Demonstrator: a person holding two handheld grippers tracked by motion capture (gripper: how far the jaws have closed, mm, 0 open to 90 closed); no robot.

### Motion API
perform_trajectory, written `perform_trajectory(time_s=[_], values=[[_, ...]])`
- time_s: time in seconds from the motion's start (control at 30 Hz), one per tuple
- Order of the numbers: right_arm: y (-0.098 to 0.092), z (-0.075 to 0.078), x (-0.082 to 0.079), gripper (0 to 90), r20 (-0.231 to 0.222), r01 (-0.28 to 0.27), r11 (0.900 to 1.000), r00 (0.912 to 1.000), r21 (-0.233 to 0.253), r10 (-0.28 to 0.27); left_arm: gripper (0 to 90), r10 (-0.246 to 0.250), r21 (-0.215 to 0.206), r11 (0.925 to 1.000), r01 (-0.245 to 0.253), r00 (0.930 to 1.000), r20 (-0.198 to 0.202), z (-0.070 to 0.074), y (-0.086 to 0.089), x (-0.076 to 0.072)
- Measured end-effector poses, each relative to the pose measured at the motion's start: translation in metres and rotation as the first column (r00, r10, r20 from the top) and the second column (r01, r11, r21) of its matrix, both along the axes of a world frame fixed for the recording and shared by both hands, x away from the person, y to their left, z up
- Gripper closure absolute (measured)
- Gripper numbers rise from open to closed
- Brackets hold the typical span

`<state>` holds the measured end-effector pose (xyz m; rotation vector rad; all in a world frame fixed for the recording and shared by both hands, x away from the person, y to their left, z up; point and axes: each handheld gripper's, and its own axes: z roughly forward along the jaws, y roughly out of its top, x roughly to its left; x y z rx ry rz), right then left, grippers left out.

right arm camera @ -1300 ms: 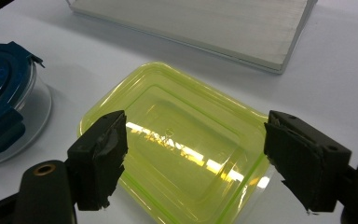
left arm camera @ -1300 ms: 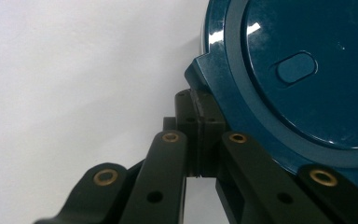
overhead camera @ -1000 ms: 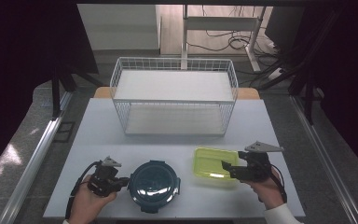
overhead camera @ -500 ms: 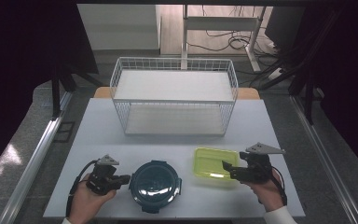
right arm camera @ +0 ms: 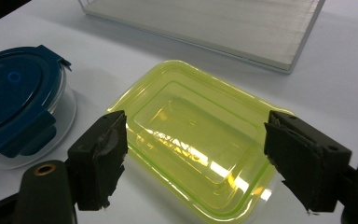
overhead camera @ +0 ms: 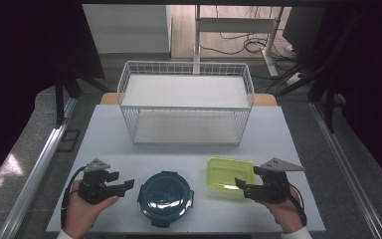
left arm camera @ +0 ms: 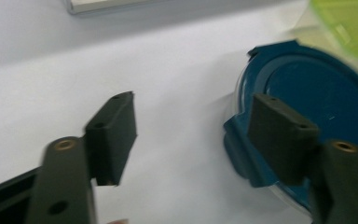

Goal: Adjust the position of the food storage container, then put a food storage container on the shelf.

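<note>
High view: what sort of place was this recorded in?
Probably a lab or office recording station, not a kitchen: a plain white table bearing a white wire basket, dark curtains at both sides, and loose cables on the floor behind a metal desk frame.

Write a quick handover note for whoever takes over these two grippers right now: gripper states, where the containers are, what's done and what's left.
Left gripper: open, empty, jaws pointing at the left edge of the round blue-lidded container.
Right gripper: open, empty, jaws either side of the near edge of the yellow-green container.
Both containers sit on the table in front of the wire basket.
Done: both grippers lined up.
Left: nothing gripped or lifted yet; probably close on each container next.
</note>
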<state>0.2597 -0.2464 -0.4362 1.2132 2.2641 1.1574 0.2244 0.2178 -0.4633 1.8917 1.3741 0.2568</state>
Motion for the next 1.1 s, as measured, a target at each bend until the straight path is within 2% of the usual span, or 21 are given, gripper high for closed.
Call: perform_trajectory(time_s=[0.03, 0.07, 0.3, 0.43, 0.5, 0.6, 0.77, 0.83, 0.9, 1.1], values=[[0.0, 0.0, 0.0, 21.2, -0.001, -0.004, 1.0, 1.0, 0.001, 0.004, 28.9, -0.001, -0.023, 0.9997, 0.001, 1.0, -0.001, 0.001, 0.002, 0.001], [0.001, 0.0, -0.001, 21.2, -0.001, -0.009, 1.0, 1.0, 0.001, 0.009, 27.0, -0.002, -0.027, 0.9996, 0.002, 1.0, 0.001, 0.001, 0.002, 0.001], [0.003, -0.001, -0.003, 20.8, -0.01, -0.02, 1.0, 0.9997, 0.008, 0.02, 19.8, 0.003, -0.023, 0.9997, -0.003, 1.0, 0.004, 0.002, 0.002, 0.0], [0.007, 0.0, -0.005, 20.3, -0.025, -0.029, 0.998, 0.9992, 0.052, 0.03, 17.8, -0.001, -0.04, 0.9992, 0.001, 1.0, 0.002, 0.003, 0.002, 0.0], [0.01, 0.001, -0.008, 19.9, -0.034, -0.046, 0.996, 0.9982, 0.075, 0.049, 16.4, -0.001, -0.036, 0.9993, 0.001, 1.0, 0.001, 0.003, 0.001, 0.001], [0.016, 0.0, -0.012, 19.6, -0.052, -0.062, 0.994, 0.9964, 0.09, 0.067, 13.0, -0.001, -0.046, 0.9989, 0.001, 0.9999, -0.015, 0.004, 0.0, 0.001], [0.028, -0.006, -0.021, 19.9, -0.084, -0.069, 0.992, 0.9934, 0.106, 0.078, 10.9, -0.023, -0.095, 0.9953, 0.019, 0.9989, -0.041, 0.004, -0.001, 0.0], [0.031, -0.007, -0.023, 19.9, -0.094, -0.074, 0.991, 0.9919, 0.115, 0.085, 10.9, -0.027, -0.103, 0.9945, 0.022, 0.9987, -0.044, 0.003, -0.002, 0.0], [0.039, -0.01, -0.027, 19.9, -0.122, -0.096, 0.987, 0.9862, 0.127, 0.112, 10.7, -0.045, -0.119, 0.9921, 0.038, 0.9973, -0.058, 0.001, -0.005, 0.0], [0.056, -0.016, -0.03, 18.8, -0.19, -0.1, 0.979, 0.9727, 0.176, 0.133, 10.5, -0.071, -0.164, 0.9848, 0.056, 0.9939, -0.085, -0.004, -0.007, 0.002]])
